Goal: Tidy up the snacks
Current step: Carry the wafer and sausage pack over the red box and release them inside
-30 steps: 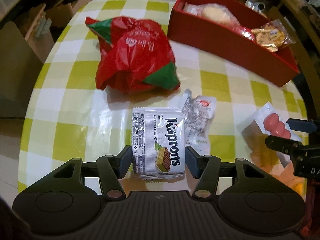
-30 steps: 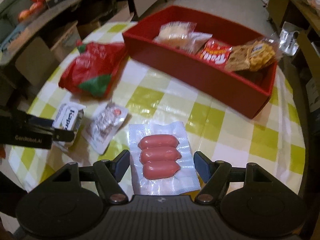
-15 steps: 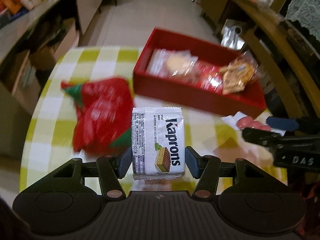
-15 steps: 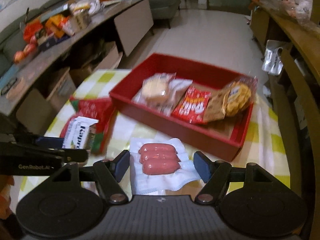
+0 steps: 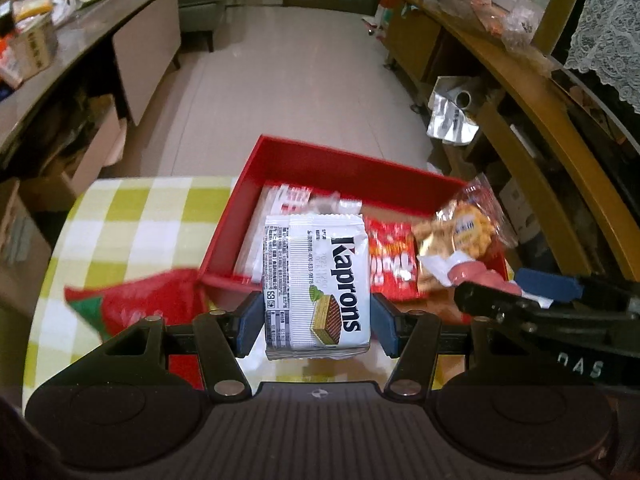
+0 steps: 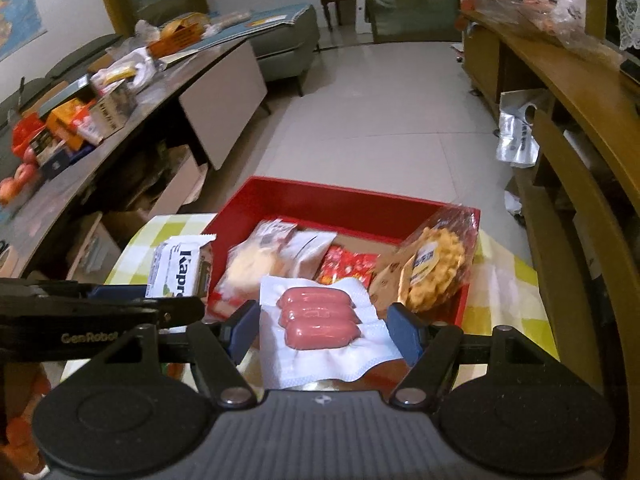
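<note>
My left gripper (image 5: 316,326) is shut on a white Kaprons wafer pack (image 5: 318,288), held in the air just before the near wall of the red box (image 5: 348,164). My right gripper (image 6: 322,330) is shut on a clear pack of three pink sausages (image 6: 318,318), also lifted at the box's near side. In the right wrist view the wafer pack (image 6: 182,268) and the left gripper (image 6: 132,300) show at the left. The box (image 6: 340,200) holds several snacks: a pale bun pack (image 6: 256,260), a red packet (image 6: 348,268) and a bag of yellow cookies (image 6: 434,268).
A red and green bag (image 5: 140,304) lies on the yellow checked tablecloth (image 5: 140,216) left of the box. Beyond the table are a tiled floor, a cluttered counter (image 6: 80,100) at the left and wooden shelving (image 6: 560,80) at the right.
Both grippers lifted their packs off the tablecloth and carried them toward the red box, which now lies right ahead. The silver pouch left on the table has dropped out of view.
</note>
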The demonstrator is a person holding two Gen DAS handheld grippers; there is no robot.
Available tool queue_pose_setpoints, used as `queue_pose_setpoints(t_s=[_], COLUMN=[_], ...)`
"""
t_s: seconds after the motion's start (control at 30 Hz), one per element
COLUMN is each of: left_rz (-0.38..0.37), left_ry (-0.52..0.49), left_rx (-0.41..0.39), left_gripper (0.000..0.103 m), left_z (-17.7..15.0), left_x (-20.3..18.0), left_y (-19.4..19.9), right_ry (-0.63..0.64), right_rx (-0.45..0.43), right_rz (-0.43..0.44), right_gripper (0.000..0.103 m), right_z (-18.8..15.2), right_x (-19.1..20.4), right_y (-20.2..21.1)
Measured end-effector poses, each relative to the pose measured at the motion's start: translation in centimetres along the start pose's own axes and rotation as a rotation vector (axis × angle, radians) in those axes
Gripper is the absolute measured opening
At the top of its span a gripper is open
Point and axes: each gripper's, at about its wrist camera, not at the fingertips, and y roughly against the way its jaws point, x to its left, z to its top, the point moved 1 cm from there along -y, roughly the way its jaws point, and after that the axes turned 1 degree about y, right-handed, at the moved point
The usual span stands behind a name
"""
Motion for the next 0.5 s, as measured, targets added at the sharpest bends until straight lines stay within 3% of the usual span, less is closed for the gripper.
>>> queue_pose_setpoints(t_s=[0.27,0.5], left_rz=[0.022,-0.002], left_ry=[-0.011,-0.003], left_rx=[0.023,0.033], left_gripper=[0.064,0.064], left_z=[2.0,2.9], left_x=[-1.4,-2.0], left_y=[-5.1,-7.5], right_ry=[-0.036,-0.076], right_rx=[0.012,0.016], right_rz=[-0.017,-0.037], right_gripper=[0.078,0.078], right_z=[1.1,1.2], right_x=[-2.4,-4.0], right_y=[-3.5,-4.7])
